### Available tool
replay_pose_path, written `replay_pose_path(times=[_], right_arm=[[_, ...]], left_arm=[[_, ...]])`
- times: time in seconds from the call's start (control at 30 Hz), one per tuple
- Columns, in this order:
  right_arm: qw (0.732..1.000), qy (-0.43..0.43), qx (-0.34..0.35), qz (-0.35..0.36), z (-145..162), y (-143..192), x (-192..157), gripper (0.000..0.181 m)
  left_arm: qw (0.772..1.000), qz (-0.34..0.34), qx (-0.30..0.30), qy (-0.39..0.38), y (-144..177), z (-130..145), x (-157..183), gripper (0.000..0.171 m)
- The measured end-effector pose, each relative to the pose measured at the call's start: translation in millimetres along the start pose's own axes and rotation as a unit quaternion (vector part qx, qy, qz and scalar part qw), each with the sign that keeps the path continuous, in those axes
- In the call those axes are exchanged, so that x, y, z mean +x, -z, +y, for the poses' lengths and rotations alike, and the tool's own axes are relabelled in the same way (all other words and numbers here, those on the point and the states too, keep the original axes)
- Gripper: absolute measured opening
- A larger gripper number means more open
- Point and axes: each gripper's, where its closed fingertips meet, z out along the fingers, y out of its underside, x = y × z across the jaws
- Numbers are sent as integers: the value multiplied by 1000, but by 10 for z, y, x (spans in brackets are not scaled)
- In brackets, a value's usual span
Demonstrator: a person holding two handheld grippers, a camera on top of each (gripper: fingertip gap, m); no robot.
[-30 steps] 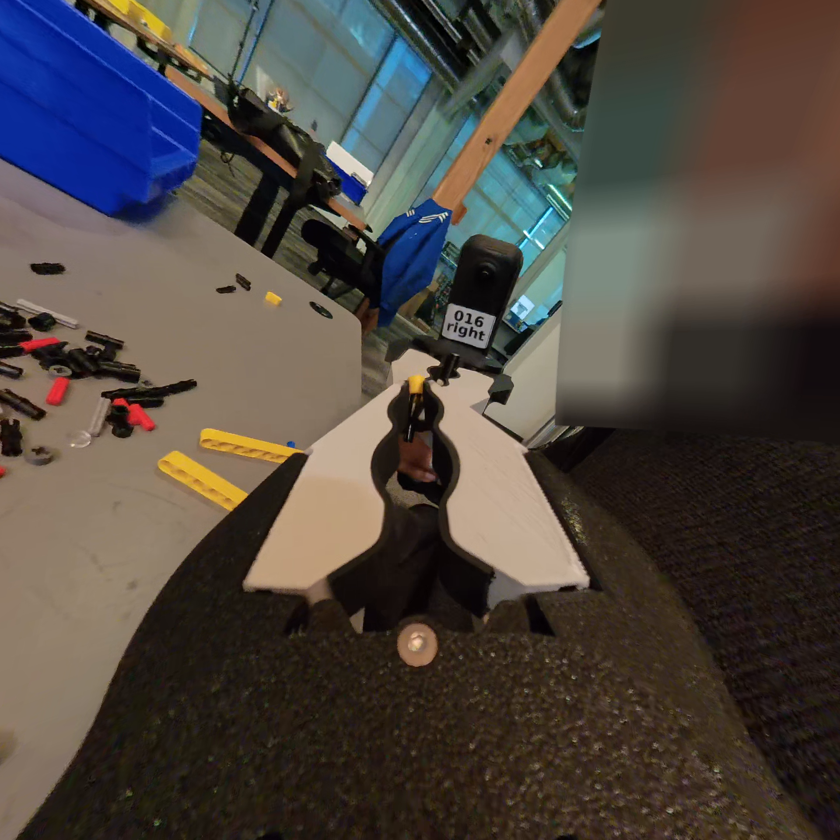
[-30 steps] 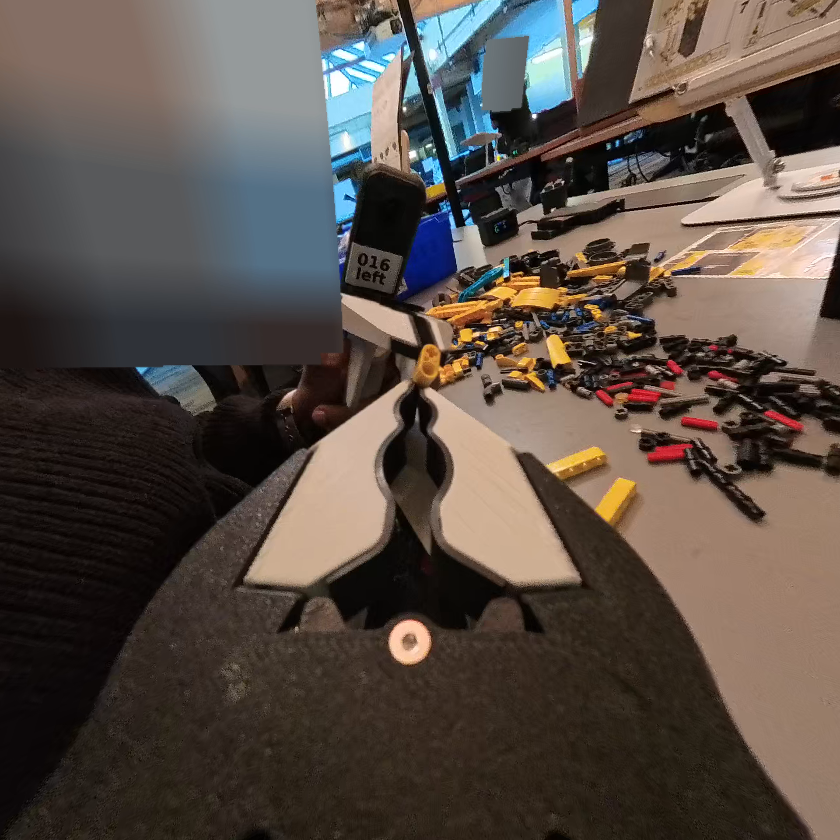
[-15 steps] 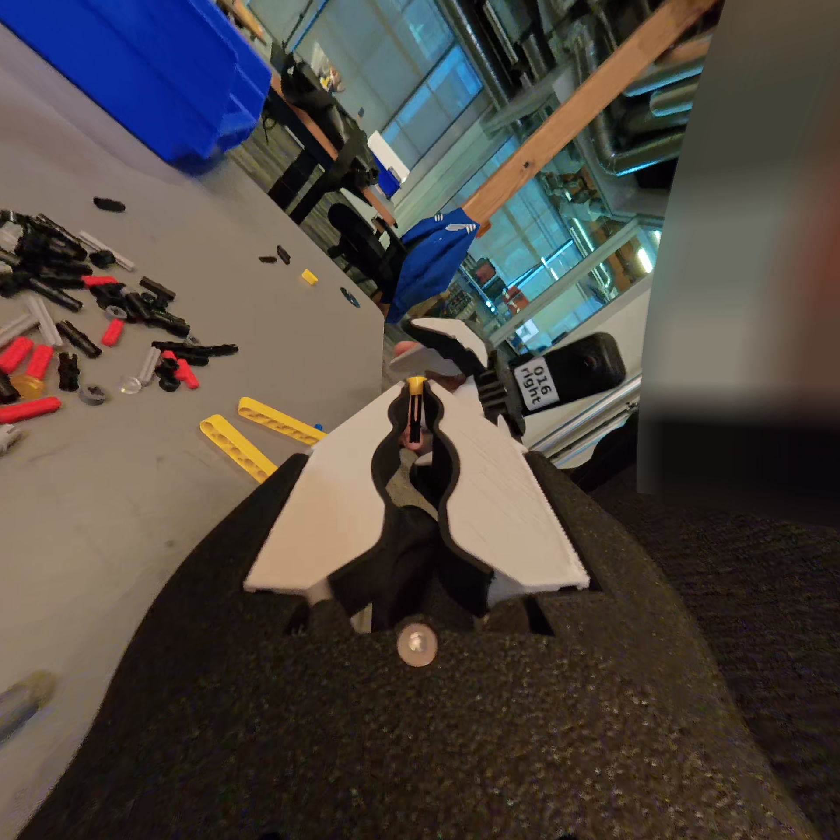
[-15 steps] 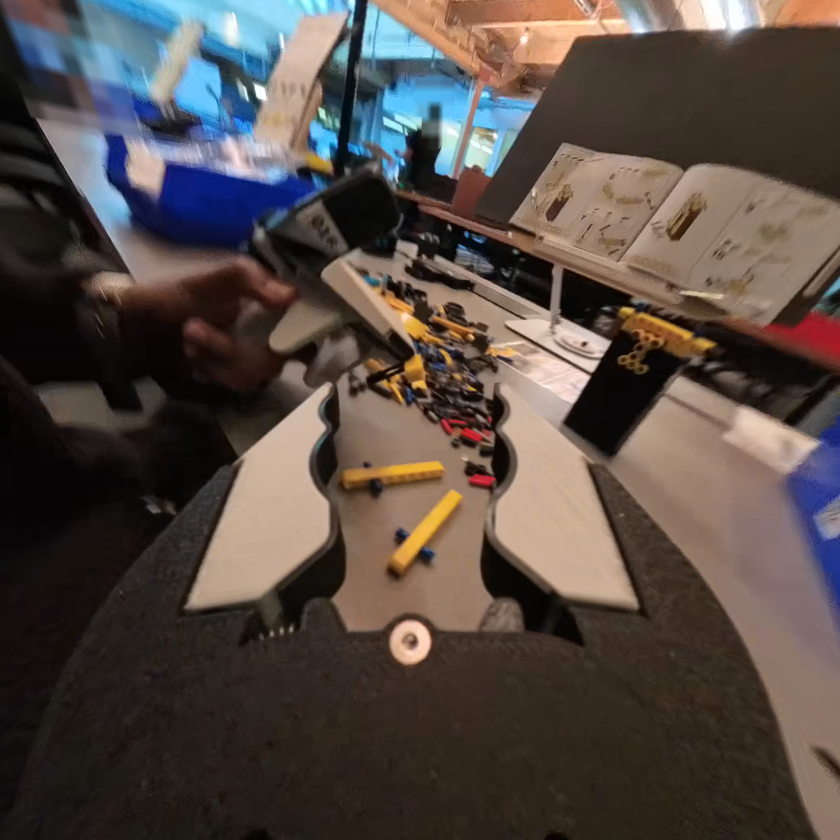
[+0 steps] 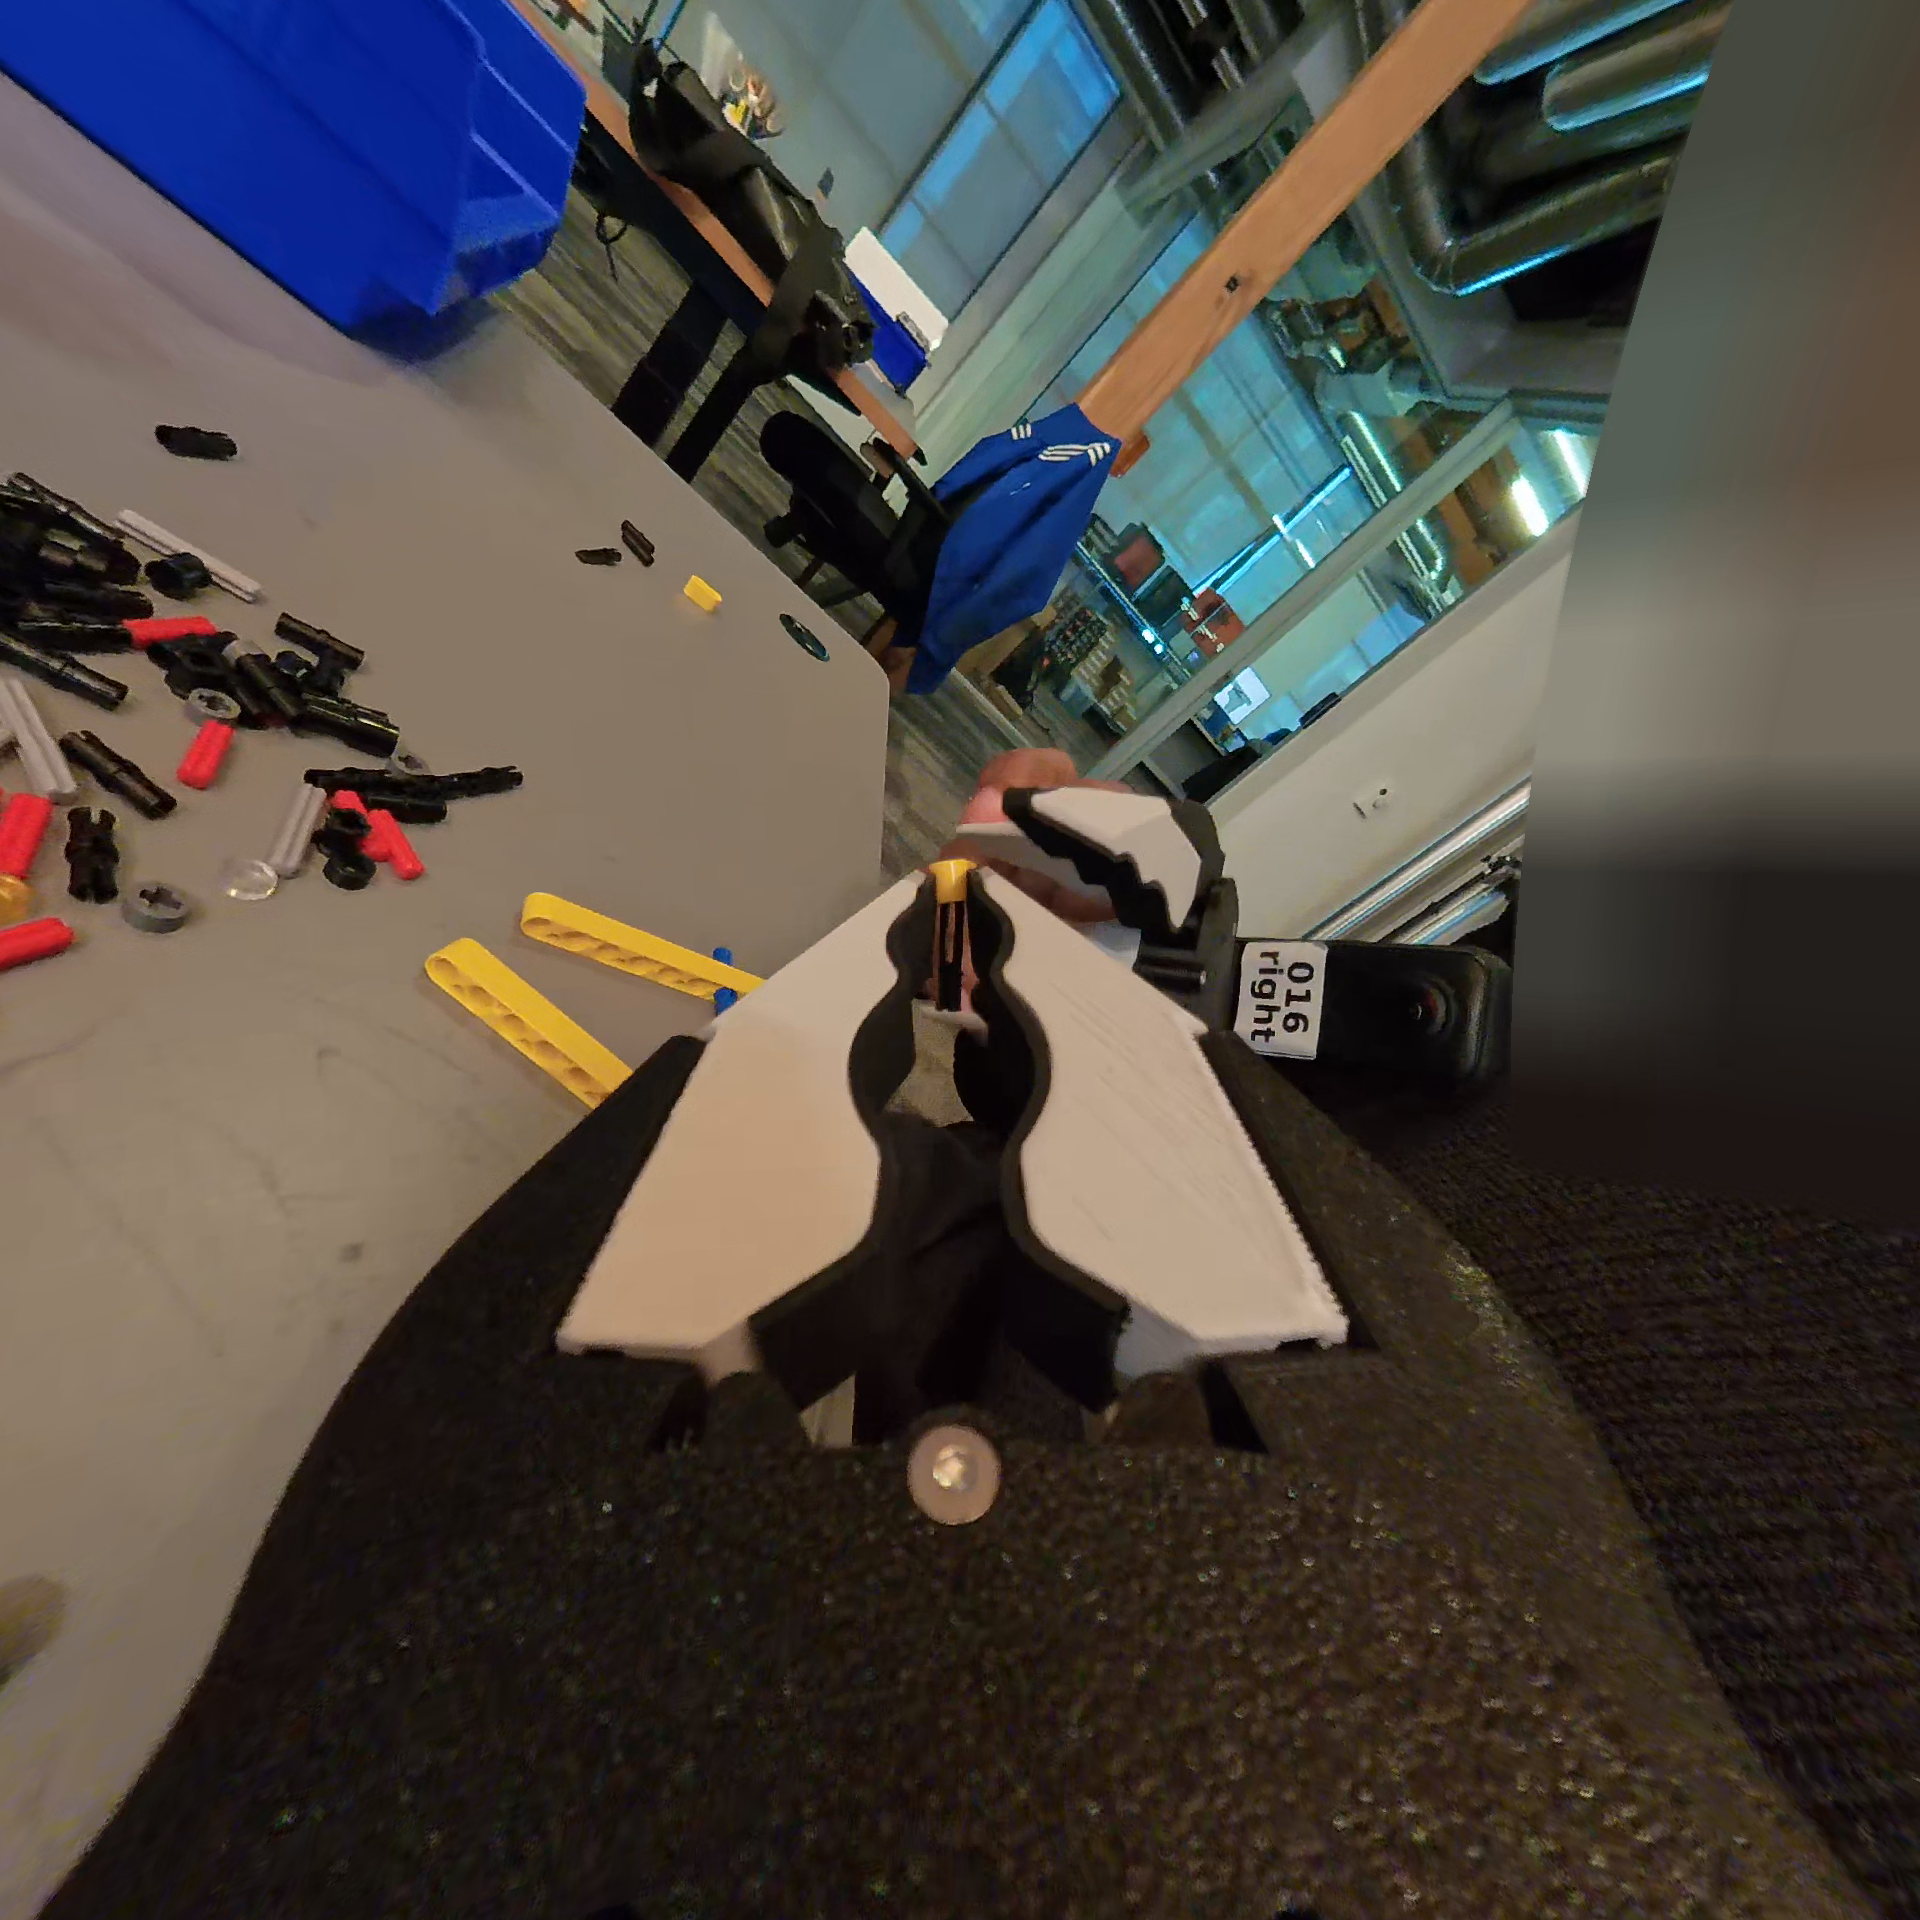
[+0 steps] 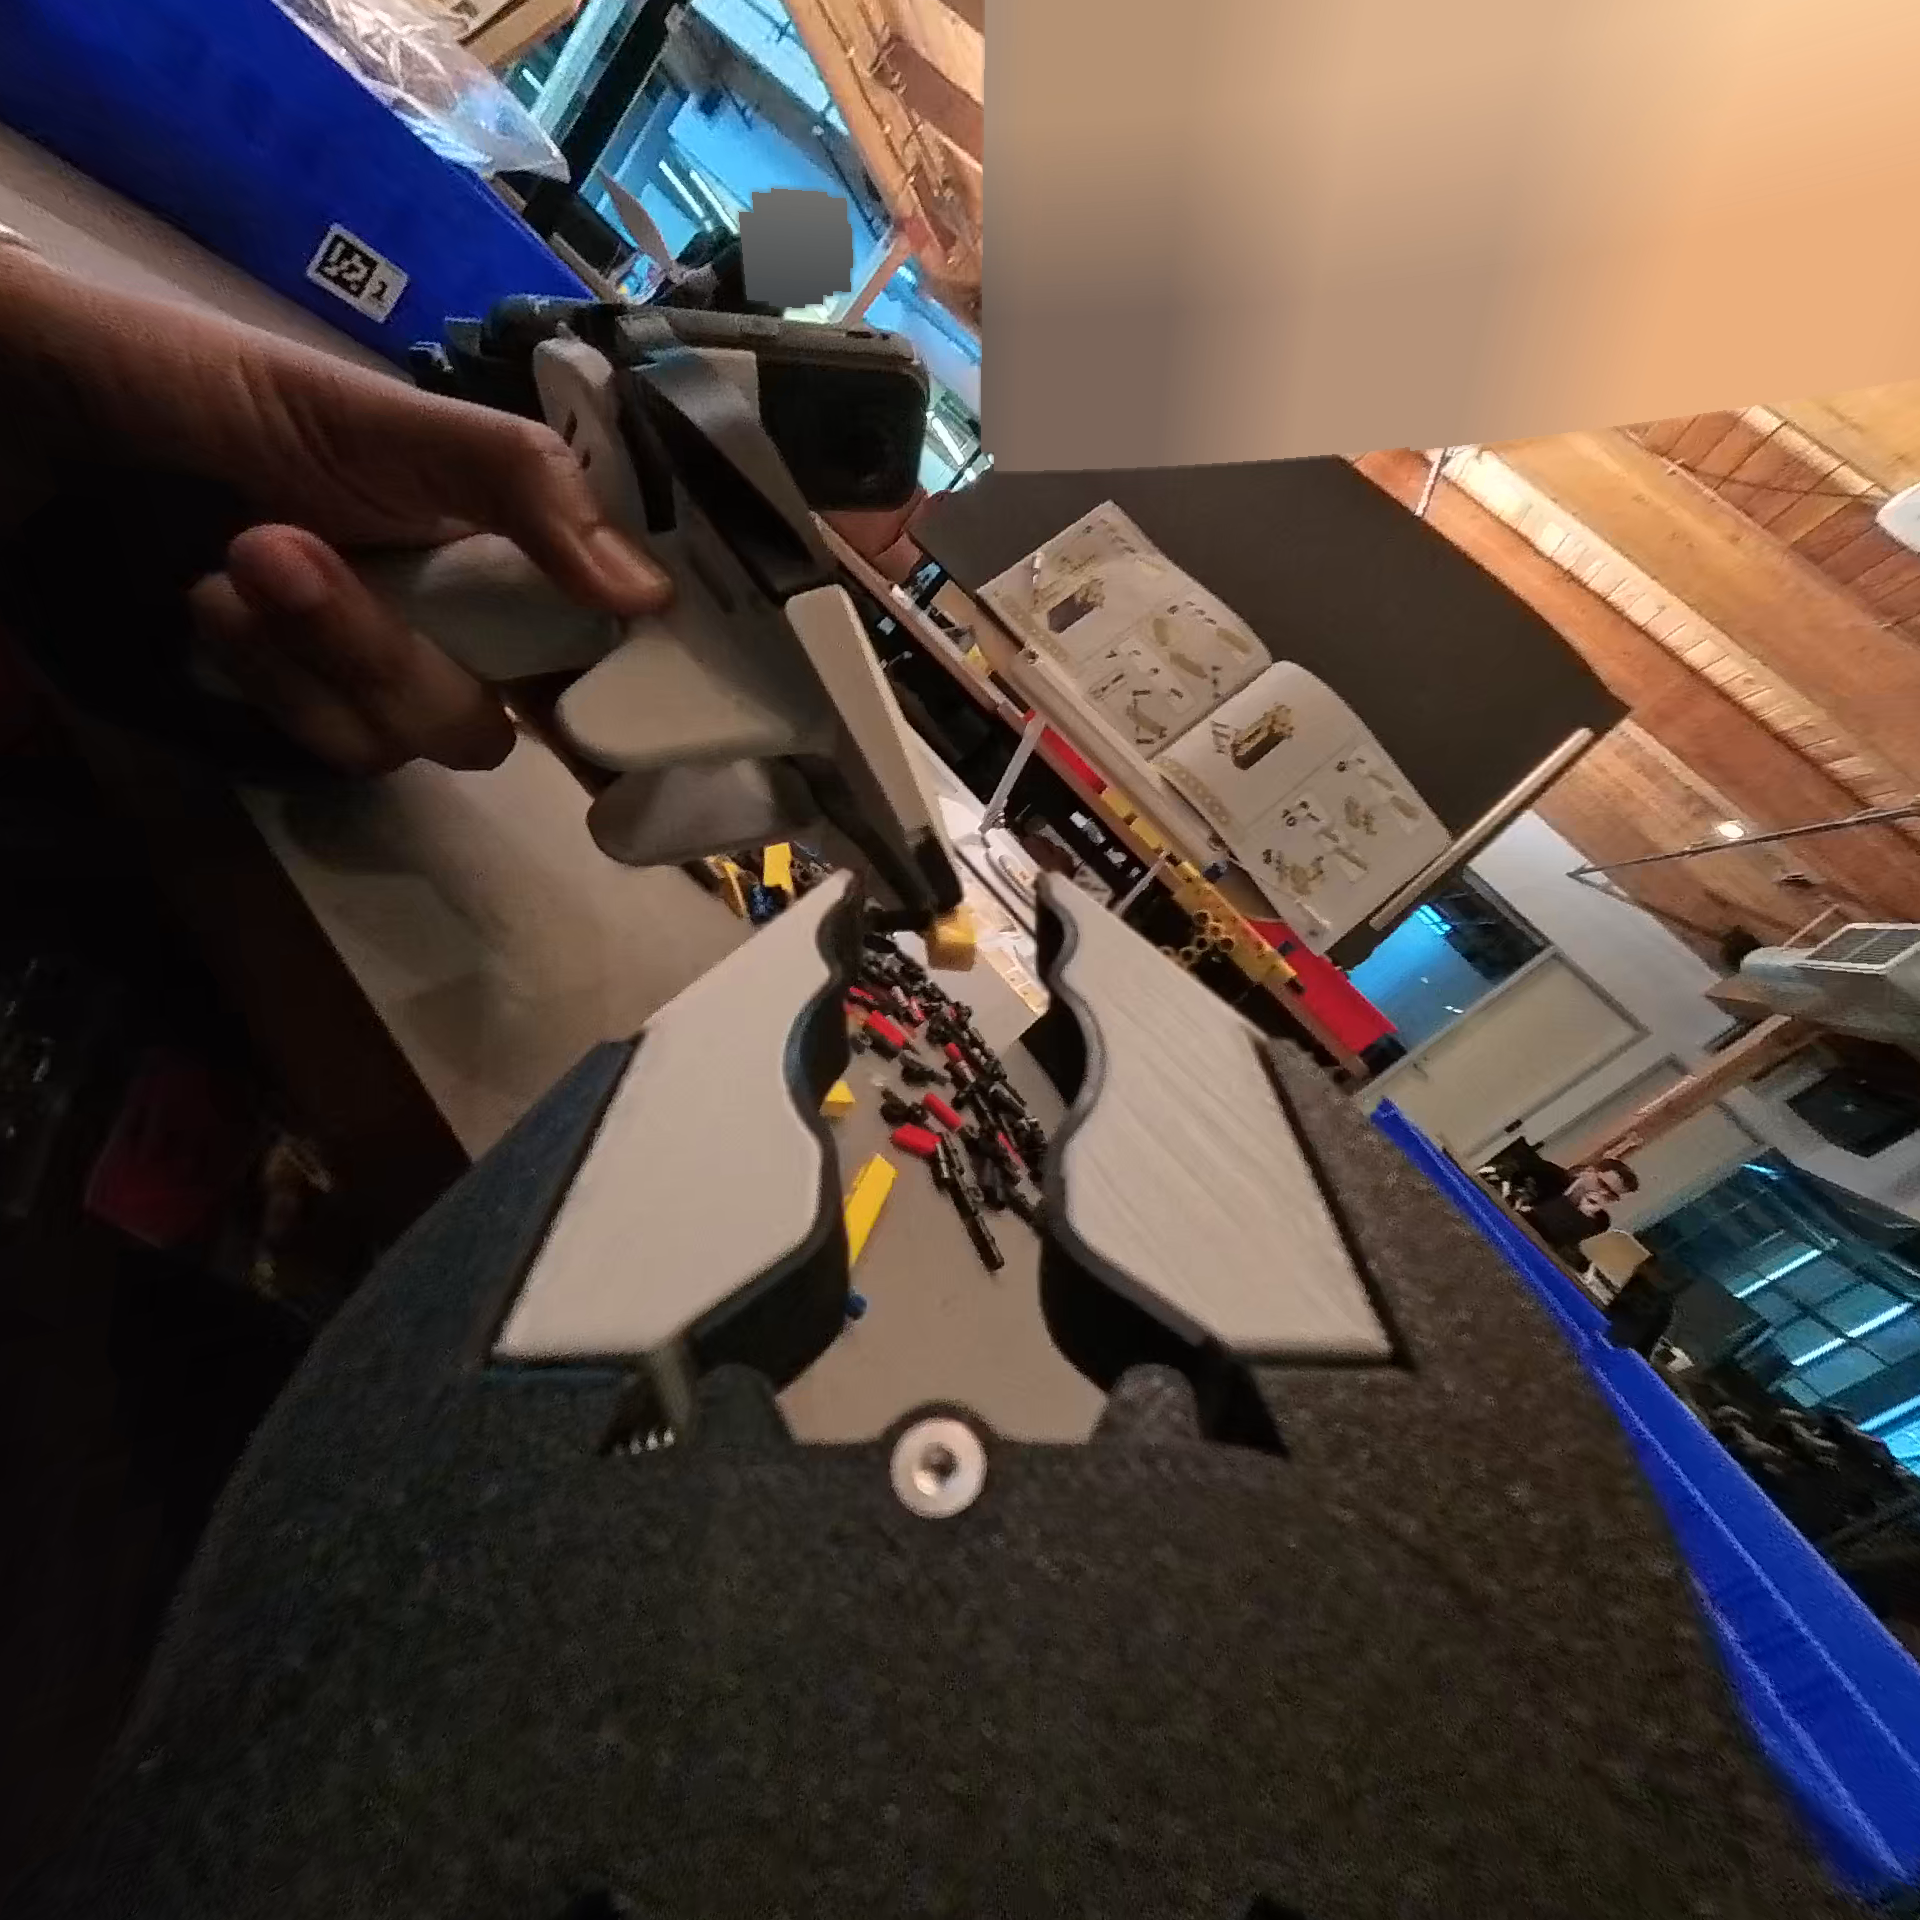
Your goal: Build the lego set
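Observation:
My left gripper [image 5: 948,906] is shut on a small yellow piece [image 5: 945,879] with a black pin [image 5: 948,961] below it, held in the air off the grey table's [image 5: 623,727] edge. My right gripper [image 6: 945,891] is open and empty, its two fingers on either side of the yellow piece [image 6: 954,940]. In the right wrist view the left gripper [image 6: 920,883] comes in from the upper left, held by a hand [image 6: 364,499]. In the left wrist view the right gripper [image 5: 997,823] lies tilted on its side just behind the piece.
Two yellow beams [image 5: 634,945] [image 5: 520,1023] lie on the table near my left gripper. Loose black, red and grey pieces [image 5: 208,707] spread to the left. A blue bin [image 5: 260,156] stands at the back. An open instruction booklet [image 6: 1195,707] stands on a black board. The tips of both grippers are at nearly the same place.
My right gripper has opened, let go of the yellow piece, and rolled onto its side. My left gripper still holds the piece.

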Motion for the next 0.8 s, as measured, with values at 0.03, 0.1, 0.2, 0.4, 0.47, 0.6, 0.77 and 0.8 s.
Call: replay_pose_path(times=[0.03,0.1,0.2,0.4,0.47,0.6,0.77,0.8], right_arm=[[1000,-4,-1,-8,0,-1,-24,33],[1000,-18,-1,-21,6,0,-59,35],[999,-30,-15,-27,69,-21,-79,38],[999,-32,-16,-26,70,-30,-77,31],[999,-33,-14,-24,64,-31,-74,31],[997,-71,-9,-43,43,-39,-70,30],[988,-134,-2,-76,31,-39,-74,29],[986,-146,0,-82,27,-37,-73,29]], left_arm=[[1000,2,4,4,8,-14,-3,4],[1000,8,9,10,21,-32,4,5],[1000,13,7,11,19,-26,15,5],[1000,23,2,7,10,-8,48,5],[1000,25,4,6,13,-10,56,5],[1000,30,9,5,26,-24,70,5],[999,33,11,8,34,-29,72,5],[999,34,10,11,34,-29,74,5]])
